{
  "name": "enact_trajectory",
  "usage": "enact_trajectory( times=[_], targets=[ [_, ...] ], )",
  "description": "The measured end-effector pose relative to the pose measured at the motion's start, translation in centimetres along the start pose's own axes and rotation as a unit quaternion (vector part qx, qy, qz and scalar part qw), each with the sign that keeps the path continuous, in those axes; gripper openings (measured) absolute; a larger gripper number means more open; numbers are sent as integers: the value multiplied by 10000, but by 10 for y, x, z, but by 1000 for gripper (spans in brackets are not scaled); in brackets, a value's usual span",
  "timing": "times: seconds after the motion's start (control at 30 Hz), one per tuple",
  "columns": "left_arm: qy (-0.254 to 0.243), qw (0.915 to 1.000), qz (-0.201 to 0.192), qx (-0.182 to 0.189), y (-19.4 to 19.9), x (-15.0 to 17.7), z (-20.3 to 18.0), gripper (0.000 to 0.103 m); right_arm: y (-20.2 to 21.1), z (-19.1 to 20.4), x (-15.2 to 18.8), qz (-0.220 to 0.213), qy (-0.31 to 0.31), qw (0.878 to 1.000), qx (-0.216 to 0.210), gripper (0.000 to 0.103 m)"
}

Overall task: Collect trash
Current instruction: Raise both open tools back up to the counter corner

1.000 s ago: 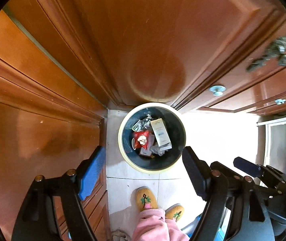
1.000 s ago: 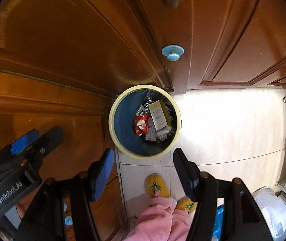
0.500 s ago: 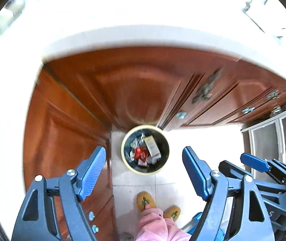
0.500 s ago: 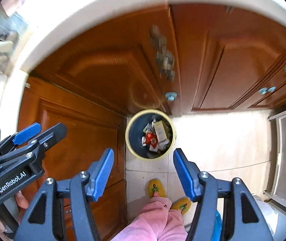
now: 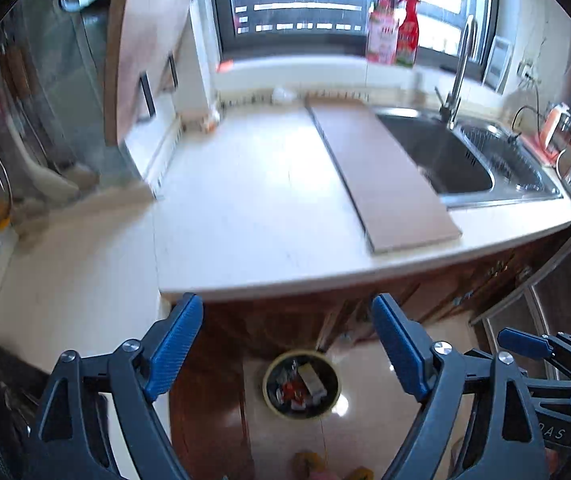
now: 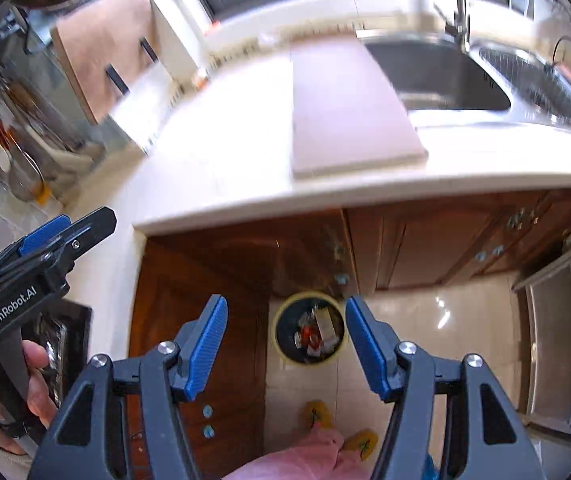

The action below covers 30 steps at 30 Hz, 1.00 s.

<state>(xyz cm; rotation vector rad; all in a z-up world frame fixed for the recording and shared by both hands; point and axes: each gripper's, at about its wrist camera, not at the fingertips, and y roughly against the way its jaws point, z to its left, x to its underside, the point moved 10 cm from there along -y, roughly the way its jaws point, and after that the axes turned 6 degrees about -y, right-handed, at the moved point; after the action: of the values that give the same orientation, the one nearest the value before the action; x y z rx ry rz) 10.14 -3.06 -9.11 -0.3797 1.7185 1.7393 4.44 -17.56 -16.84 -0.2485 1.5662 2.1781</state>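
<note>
A round bin (image 5: 301, 385) with a yellow rim stands on the floor far below, holding wrappers and a small carton. In the right wrist view the bin (image 6: 310, 328) shows between the blue pads. My left gripper (image 5: 287, 334) hangs high above it at countertop height, its jaws opening with nothing between them. My right gripper (image 6: 286, 334) is open and empty as well. In the left wrist view the right gripper (image 5: 545, 354) shows at the right edge. The left gripper (image 6: 51, 236) shows at the left of the right wrist view, held by a hand (image 6: 33, 384).
A pale countertop (image 5: 253, 208) carries a wooden board (image 5: 377, 176) beside a steel sink (image 5: 445, 152) with a tap (image 5: 459, 68). Bottles (image 5: 393, 32) stand on the windowsill. Brown cabinet doors (image 6: 425, 248) lie under the counter. Yellow slippers (image 6: 319, 414) and a pink trouser leg are below.
Both grippers rose from just above the bin to countertop height and tilted up. The bin shrank in view; the counter, sink and window came into sight. The left jaws widened.
</note>
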Motion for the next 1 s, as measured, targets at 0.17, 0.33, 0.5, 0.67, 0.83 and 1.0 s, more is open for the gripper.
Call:
enact_trajectory(
  times=[0.17,0.33,0.5,0.67,0.83,1.0],
  targets=[
    [-91,9991,-417,-74,29,-40,8,93,36,18,-39,-446,91,9989,-119,62],
    [-243,9975,-659,-112,40,-68,17,93,65,33,-68,-843,108,9962,-195,62],
    [-242,9970,-709,-216,36,-77,28,93,73,36,-90,-1004,90,9948,-127,62],
    [-280,9950,-848,-444,29,-88,45,93,70,47,-115,-1041,274,9941,-109,62],
    [-47,9961,-681,-551,-3,-99,68,93,54,60,-157,-1033,522,9931,-211,62],
    [152,9962,-474,-708,-48,-118,84,93,22,68,-206,-889,705,9923,-497,62]
  ],
)
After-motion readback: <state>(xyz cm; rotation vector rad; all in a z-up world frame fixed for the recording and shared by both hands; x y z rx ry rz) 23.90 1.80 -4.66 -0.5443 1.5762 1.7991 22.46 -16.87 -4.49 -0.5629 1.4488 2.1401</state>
